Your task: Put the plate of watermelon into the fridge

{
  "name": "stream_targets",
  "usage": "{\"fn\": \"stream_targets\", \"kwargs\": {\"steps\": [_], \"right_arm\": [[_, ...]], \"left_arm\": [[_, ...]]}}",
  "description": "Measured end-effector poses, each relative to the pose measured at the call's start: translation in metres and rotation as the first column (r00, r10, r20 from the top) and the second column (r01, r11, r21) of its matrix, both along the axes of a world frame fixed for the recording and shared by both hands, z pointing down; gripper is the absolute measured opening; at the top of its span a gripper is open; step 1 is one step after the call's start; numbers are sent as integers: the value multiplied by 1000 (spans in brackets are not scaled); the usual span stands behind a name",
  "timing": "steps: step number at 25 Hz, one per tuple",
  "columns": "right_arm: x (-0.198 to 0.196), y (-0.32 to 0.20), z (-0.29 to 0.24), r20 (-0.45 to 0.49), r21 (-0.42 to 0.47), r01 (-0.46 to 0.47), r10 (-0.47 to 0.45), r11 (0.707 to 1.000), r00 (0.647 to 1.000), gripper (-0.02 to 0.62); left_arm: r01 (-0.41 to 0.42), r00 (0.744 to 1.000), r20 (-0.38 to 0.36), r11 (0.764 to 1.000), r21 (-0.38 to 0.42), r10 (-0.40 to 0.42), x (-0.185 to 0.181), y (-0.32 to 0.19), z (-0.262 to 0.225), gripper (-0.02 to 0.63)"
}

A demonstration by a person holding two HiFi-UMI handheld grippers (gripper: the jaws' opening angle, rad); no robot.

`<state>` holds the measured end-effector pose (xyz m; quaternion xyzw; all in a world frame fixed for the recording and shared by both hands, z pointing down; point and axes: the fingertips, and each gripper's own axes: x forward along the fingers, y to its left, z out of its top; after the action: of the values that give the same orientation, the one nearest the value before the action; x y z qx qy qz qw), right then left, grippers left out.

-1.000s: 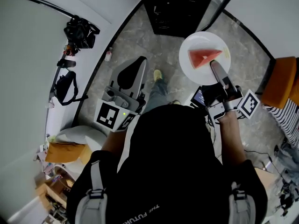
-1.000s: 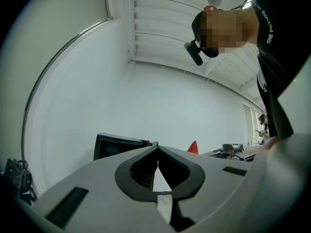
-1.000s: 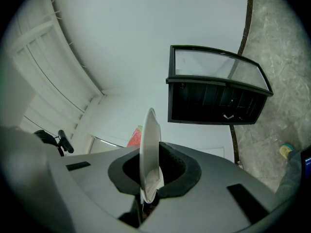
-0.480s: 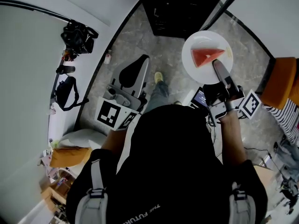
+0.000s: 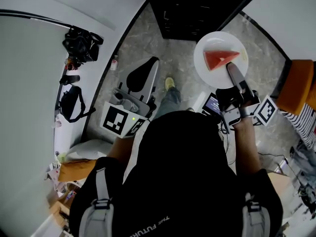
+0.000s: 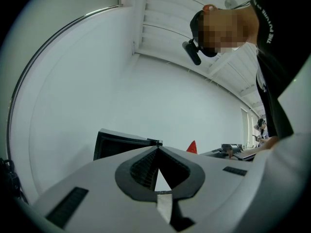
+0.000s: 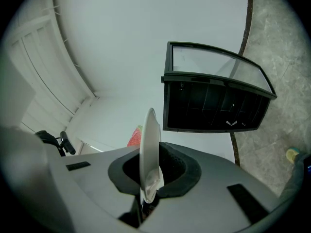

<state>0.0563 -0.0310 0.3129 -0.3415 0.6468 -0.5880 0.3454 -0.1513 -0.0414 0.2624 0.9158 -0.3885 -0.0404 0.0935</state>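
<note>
Facing the black fridge [image 5: 197, 9], well apart from it yet; door open or not, hard to tell. Carrying the white plate [image 5: 205, 65] out in front over the grey floor [image 5: 143, 38], kept level, likely to stop any sliding of the fruit. Right gripper [image 5: 231, 69] clenched on the plate's near rim, pushed deep between the jaws for a firm one-sided hold. Left gripper [image 5: 149, 64] closed on nothing, tips touching, held out at the left side, judged free for the fridge door. On the plate, one red watermelon wedge [image 5: 221, 59], just beyond the jaws.
</note>
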Motion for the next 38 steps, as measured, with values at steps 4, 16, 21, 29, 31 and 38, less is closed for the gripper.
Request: {"fn": "stream_targets", "kwargs": {"steps": [4, 16, 21, 29, 31, 38], "right_arm": [[0, 0, -3, -3, 0, -8, 8, 1000, 1000, 23], [-7, -8, -14, -8, 17, -35, 35, 999, 999, 23], [-11, -12, -18, -7, 26, -43, 43, 999, 999, 23], [-32, -45, -8, -8, 17, -60, 60, 998, 998, 23], [-35, -53, -4, -11, 15, -63, 63, 998, 998, 23], [-37, -60, 0, -15, 6, -60, 60, 998, 998, 23]], "left_arm": [[-16, 1000, -6, 1000, 0, 16, 2, -3, -3, 12], [-53, 999, -13, 999, 15, 53, -1, -20, -10, 12], [-73, 997, -33, 997, 9, 73, 2, -27, -18, 12], [-99, 994, -42, 995, 2, 99, -14, -63, -6, 12], [-101, 994, -45, 995, -2, 101, -17, -72, -2, 12], [-107, 994, -32, 994, 5, 107, -20, -79, 2, 12]]}}
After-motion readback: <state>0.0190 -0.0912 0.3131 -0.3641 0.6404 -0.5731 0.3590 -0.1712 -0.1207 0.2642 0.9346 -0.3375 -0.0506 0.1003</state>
